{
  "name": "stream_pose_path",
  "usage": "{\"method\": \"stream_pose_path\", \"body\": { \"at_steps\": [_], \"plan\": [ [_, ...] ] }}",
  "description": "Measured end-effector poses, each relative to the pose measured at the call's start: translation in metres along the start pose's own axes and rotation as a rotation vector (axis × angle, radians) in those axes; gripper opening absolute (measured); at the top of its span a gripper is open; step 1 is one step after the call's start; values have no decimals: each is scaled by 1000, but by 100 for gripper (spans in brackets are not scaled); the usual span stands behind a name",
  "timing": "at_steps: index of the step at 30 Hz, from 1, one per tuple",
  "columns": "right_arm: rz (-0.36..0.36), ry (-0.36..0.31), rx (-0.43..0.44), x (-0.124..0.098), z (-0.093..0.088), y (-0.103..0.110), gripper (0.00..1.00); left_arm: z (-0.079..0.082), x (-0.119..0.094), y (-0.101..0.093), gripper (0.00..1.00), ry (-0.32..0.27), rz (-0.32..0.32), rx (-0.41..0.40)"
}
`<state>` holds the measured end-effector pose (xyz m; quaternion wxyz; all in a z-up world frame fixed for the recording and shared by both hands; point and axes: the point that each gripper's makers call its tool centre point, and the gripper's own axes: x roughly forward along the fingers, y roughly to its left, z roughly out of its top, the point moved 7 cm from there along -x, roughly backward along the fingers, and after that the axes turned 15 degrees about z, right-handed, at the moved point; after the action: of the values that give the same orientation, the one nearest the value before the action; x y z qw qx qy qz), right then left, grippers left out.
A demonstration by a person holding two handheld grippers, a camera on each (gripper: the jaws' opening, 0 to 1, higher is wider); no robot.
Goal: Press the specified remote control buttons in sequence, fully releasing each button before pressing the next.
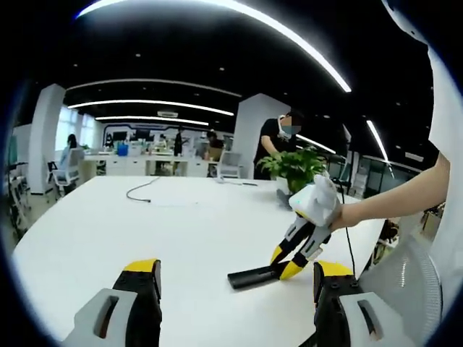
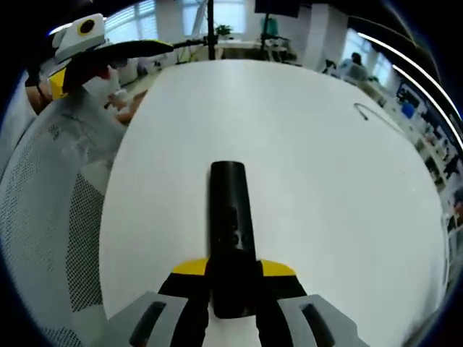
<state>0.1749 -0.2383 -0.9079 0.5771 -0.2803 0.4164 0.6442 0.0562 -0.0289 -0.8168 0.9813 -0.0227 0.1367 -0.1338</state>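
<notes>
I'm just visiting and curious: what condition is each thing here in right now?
Remote control: lying flat on the white table, clamped at its near end.
Right gripper: shut on the remote.
Left gripper: open, holding nothing.
Cable: loose on the table.

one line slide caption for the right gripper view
Right hand-held gripper clamps a black remote on a white table.

Long ceiling light strips (image 1: 239, 22) give bright, even light, and the white table (image 1: 181, 231) glares almost featureless around the sharp black remote control (image 2: 231, 231). Shadows beside it are faint. Fisheye bending curves the strips; far desks beyond the table look soft.
</notes>
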Motion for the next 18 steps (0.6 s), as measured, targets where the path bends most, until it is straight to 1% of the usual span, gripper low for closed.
{"method": "stream_pose_path", "body": {
  "at_steps": [10, 18],
  "plan": [
    [19, 30, -14, -6, 3, -21, 21, 1, 1, 2, 90, 6, 3, -6],
    [24, 56, -9, -10, 5, -43, 21, 2, 4, 3, 90, 7, 5, -8]
  ]
}}
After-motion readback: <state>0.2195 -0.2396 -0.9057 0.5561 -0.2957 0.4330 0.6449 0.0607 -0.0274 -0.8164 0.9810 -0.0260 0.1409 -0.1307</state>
